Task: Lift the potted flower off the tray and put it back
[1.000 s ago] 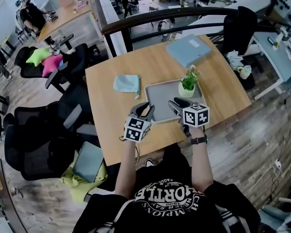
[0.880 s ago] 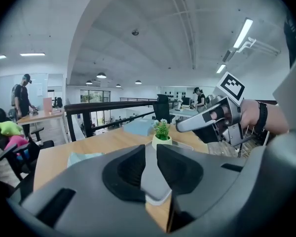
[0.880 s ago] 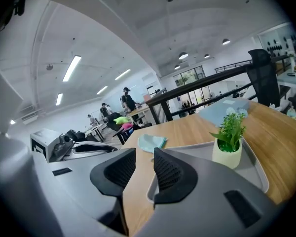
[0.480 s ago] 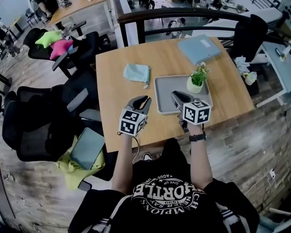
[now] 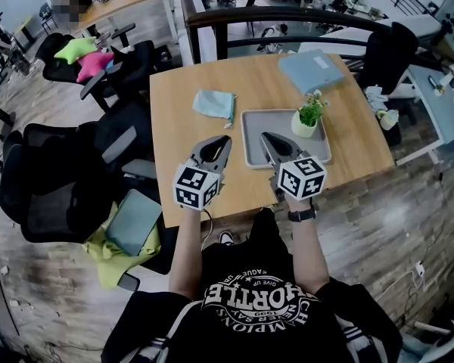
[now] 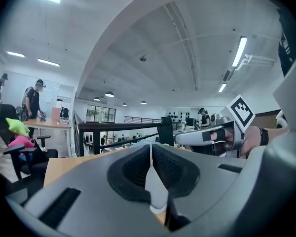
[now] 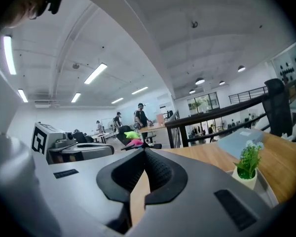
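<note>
At the near edge of the wooden table (image 5: 189,74), the person holds both tools out over the top. The left gripper (image 5: 225,139) hangs over bare wood just left of the tray (image 5: 265,121). Its jaws have just been closing and now meet at the tips with nothing between them. The right gripper (image 5: 265,136) hangs over the near part of the tray. Its jaws have likewise just been closing and are now pressed together, empty. Farther on, the potted flower (image 5: 309,117) stands upright in the tray's far right corner, apart from both grippers. A light blue cloth (image 5: 215,104) lies beside the tray's far left corner. A blue-grey folder (image 5: 312,68) lies near the table's far edge, before a dark railing (image 5: 287,17).
</note>
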Demonstrator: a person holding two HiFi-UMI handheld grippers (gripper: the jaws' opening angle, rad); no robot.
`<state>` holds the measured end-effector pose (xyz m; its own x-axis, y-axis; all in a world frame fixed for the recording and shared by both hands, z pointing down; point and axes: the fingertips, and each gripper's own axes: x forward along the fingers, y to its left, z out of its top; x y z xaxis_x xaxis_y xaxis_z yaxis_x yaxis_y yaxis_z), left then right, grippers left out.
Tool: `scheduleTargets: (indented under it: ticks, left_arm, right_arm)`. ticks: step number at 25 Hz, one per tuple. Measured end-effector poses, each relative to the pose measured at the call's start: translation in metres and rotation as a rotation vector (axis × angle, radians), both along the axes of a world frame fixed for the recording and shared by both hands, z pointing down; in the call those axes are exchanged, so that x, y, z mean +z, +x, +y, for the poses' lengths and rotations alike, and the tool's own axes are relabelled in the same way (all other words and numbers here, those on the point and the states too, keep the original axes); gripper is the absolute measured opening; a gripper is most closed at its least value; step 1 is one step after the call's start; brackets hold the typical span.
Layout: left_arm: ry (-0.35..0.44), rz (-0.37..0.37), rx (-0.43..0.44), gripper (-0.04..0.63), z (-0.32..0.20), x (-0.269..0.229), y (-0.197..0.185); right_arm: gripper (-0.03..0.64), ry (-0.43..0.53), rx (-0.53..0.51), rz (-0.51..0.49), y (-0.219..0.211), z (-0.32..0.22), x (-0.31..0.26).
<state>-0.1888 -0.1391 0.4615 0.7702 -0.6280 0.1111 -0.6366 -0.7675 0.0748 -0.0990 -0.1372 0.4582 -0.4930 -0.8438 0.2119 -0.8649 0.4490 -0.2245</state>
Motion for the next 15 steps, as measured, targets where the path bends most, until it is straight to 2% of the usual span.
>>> scheduleTargets:
  ticks: [3,7,11,15]
  left_arm:
    - [0.055,-0.003,-0.025,0.032,0.002,-0.008,-0.007]
    - [0.096,0.043,-0.087,0.032,0.001,-0.018,-0.021]
    - [0.112,0.059,-0.115,0.032,0.001,-0.020,-0.026]
    - [0.123,0.049,-0.117,0.032,0.004,-0.016,-0.027]
  right_arm:
    - [0.018,0.078,0.029,0.009,-0.005,0.005,-0.015]
    - [0.018,0.145,0.081,0.029,-0.006,0.012,-0.031]
    - [0.018,0.157,0.140,0.079,0.004,0.014,-0.029]
    - [0.018,0.154,0.198,0.085,0.014,0.015,-0.023]
